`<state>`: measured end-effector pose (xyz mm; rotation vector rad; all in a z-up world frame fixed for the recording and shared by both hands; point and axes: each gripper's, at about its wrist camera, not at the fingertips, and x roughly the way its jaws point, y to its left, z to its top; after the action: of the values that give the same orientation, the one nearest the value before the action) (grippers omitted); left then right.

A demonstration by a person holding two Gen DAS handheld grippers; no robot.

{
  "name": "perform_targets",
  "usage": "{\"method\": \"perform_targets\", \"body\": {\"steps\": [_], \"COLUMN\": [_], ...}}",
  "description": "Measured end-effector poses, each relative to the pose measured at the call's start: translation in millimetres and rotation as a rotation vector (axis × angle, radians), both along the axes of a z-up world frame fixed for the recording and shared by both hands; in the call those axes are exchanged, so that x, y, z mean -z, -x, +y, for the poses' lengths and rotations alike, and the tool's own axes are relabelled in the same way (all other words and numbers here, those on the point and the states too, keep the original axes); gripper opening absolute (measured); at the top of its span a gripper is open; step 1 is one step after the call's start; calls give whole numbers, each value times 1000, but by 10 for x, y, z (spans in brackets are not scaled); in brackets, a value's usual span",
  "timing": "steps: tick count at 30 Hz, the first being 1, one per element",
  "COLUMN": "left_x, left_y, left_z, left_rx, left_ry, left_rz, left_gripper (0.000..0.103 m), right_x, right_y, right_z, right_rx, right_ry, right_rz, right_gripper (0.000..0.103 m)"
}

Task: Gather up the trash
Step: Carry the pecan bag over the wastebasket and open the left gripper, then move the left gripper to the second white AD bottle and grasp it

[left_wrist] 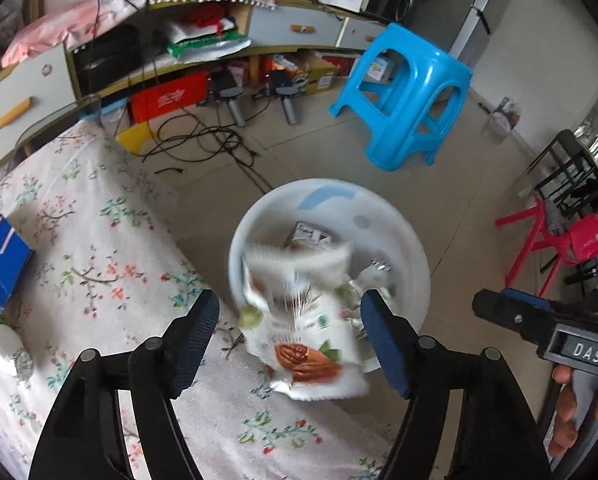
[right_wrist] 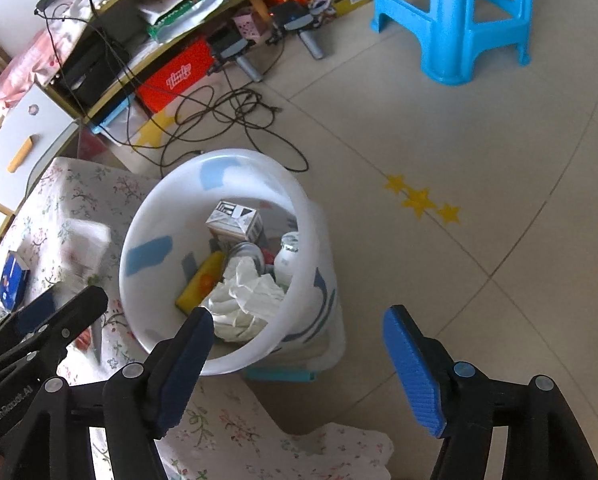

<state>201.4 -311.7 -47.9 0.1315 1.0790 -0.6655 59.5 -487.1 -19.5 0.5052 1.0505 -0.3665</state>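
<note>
Left wrist view: left gripper [left_wrist: 291,332] spread wide, ribbed blue pads on black fingers, a crinkly white snack bag [left_wrist: 305,320] with a printed nut picture between them, smeared by blur and apparently touching neither pad, so probably loose in the air. Just beyond the bag, a smooth round white plastic bin [left_wrist: 411,248] with pale blue patches on its wall, standing on a beige tiled floor. Under and to the left of the fingers, a table draped in floral cloth [left_wrist: 99,248], soft and wrinkled, with a blue box [left_wrist: 1,260] further left. Ahead across the floor, a glossy blue plastic stool [left_wrist: 407,92], tangled black cables, and a low cabinet stuffed with boxes. Right wrist view: right gripper [right_wrist: 299,364] likewise open and empty, hanging over the near rim of the bin, crumpled white tissue [right_wrist: 247,296], a small carton [right_wrist: 237,220], a yellow wrapper [right_wrist: 201,284] and a white bottle [right_wrist: 289,260] down inside.
</note>
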Motion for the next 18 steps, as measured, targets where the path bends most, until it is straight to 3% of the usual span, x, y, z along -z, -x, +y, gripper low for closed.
{"method": "perform_targets", "body": {"steps": [2, 8, 18], "left_x": [-22, -90, -137], "left_y": [35, 111, 286], "left_z": [48, 377, 1263], "left_rx": [-12, -52, -216], "left_ry": [-32, -34, 33], "left_rz": [-25, -44, -12], "left_gripper": [80, 88, 98], "right_x": [-1, 5, 46], "right_y": [-7, -59, -222], "right_z": [19, 114, 449], "right_rx": [-1, -9, -77], "right_ry": [2, 7, 26], "right_rz": [1, 6, 26], "right_gripper": [78, 81, 82]}}
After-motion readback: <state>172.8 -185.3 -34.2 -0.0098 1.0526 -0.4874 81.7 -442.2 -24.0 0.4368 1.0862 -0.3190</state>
